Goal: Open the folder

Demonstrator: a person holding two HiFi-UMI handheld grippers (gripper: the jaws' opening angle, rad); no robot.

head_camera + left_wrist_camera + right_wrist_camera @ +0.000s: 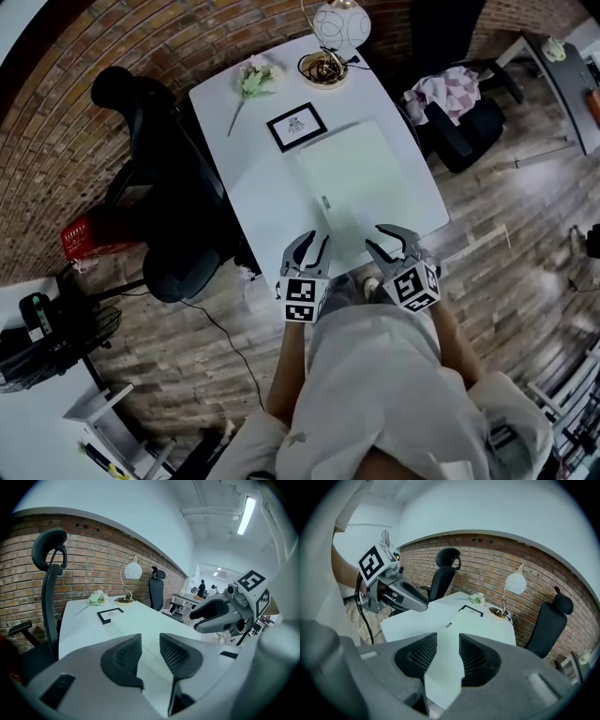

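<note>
Two hand-held grippers show: the left hand-held gripper (309,242) and the right hand-held gripper (386,234). Ahead of them stands one white surface (248,202). Just ahead of the pair, one pale folder (352,178) lies on it. Farther ahead are one black-framed card (297,126), one white flower (253,79), one globe lamp (340,23) and one round dish (323,68). There are two black chairs: the left chair (141,103) off the left hand-held gripper's side, and the right chair (464,136) off the other's.

This is an office: a white desk (244,192) stands by a brick wall (93,559), with black swivel chairs (150,112), a desk lamp (516,583), and farther desks with people (201,588) under a ceiling strip light (245,515).
</note>
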